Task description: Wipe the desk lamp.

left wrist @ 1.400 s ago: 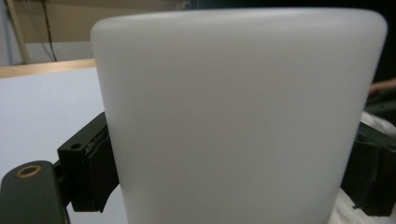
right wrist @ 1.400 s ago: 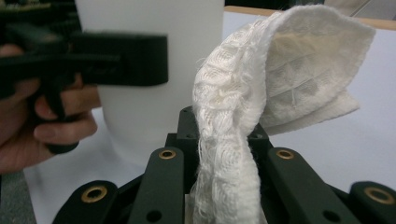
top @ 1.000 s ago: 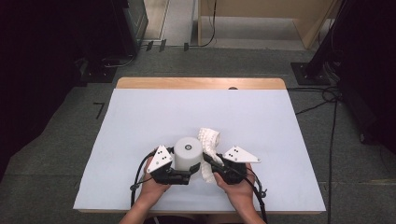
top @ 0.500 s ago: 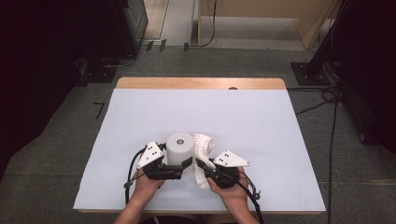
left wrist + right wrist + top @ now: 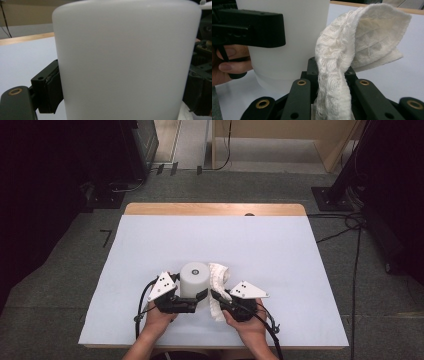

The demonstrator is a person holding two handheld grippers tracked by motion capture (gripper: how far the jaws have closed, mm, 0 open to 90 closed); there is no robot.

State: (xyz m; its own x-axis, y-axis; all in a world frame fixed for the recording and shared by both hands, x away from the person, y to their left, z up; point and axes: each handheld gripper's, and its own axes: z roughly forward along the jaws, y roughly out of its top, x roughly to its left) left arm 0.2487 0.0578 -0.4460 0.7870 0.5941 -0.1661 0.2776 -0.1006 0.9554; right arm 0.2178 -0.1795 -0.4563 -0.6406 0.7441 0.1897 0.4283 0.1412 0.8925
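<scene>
A white plastic cylinder (image 5: pixel 194 279) stands upright on the near middle of the table. My left gripper (image 5: pixel 198 293) is shut on it from the left; in the left gripper view its black pads (image 5: pixel 52 92) press the cylinder (image 5: pixel 125 57) on both sides. My right gripper (image 5: pixel 216 296) is shut on a white woven cloth (image 5: pixel 218 281), just right of the cylinder. In the right gripper view the cloth (image 5: pixel 342 52) rises folded from between the jaws of my right gripper (image 5: pixel 332 73), beside the cylinder (image 5: pixel 294 37). The left gripper's jaw and a person's fingers (image 5: pixel 229 62) sit at its left.
The table (image 5: pixel 270 245) has a pale sheet over it and a wooden strip (image 5: pixel 215 209) along its far edge. Cables (image 5: pixel 272 330) trail from both grippers toward the near edge. Dark equipment and floor cables surround the table.
Both grippers, the cylinder and the cloth have shifted slightly left. The cloth, bunched behind the cylinder a second ago, now hangs longer down toward the near edge beside it.
</scene>
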